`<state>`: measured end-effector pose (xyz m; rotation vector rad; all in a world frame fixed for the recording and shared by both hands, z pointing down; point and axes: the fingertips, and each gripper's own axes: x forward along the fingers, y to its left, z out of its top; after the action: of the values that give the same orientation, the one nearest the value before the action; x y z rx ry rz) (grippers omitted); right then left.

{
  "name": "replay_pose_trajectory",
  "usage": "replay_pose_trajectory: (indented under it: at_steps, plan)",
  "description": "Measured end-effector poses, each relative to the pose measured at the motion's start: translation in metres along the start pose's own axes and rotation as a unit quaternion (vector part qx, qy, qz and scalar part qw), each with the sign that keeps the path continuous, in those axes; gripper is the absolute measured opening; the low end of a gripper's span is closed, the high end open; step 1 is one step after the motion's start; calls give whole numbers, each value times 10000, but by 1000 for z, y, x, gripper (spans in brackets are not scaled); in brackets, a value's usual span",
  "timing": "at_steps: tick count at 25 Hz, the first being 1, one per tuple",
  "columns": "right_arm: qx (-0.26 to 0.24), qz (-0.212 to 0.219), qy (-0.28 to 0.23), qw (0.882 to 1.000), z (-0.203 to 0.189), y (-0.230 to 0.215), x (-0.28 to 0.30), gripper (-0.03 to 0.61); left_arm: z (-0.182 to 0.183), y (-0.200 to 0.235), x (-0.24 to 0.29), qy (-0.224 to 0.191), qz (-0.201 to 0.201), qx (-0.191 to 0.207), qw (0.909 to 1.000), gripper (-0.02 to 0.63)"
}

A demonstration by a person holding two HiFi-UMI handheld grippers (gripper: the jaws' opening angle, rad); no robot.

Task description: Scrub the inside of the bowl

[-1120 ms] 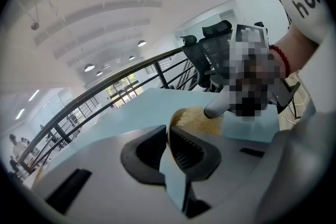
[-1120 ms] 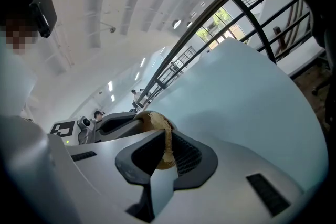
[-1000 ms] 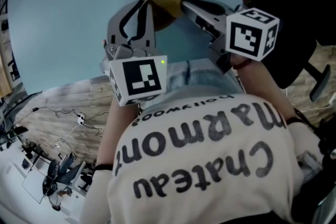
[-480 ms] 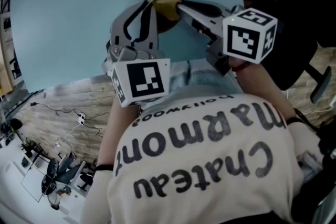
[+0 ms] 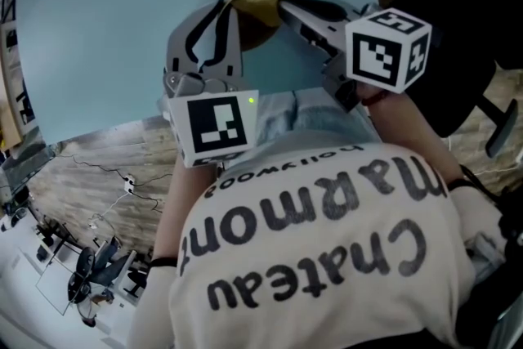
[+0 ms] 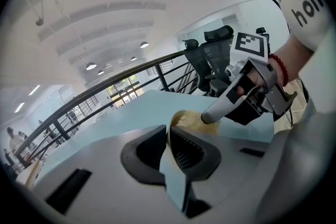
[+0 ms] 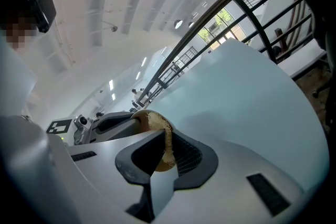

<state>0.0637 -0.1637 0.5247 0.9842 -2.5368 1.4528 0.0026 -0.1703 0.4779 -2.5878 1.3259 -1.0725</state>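
- Left gripper: my jaws stand nearly together, clamped on the thin rim of the bowl.
- Right gripper: my jaws are pinched on a thin, tan, fibrous pad. The tips reach into the bowl's grainy tan inside.
- Bowl: it sits between my two grippers, over the pale blue table, near the table edge on my side.

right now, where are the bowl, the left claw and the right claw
bowl (image 6: 190, 121), left gripper view, its grainy inside
left claw (image 6: 168, 132), left gripper view, midway between its tips
right claw (image 7: 168, 135), right gripper view, midway between its tips
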Motion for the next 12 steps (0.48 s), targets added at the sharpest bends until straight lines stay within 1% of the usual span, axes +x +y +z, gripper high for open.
replay_pose_trajectory:
  at_steps: [6, 12]
  plan:
    - [43, 97, 22, 9999, -5, 4, -5, 54, 2, -4, -9, -86, 51, -40, 9999, 25]
    - [81, 99, 17, 9999, -9, 5, -7, 54, 3, -3, -14, -156, 125, -189, 9996, 25]
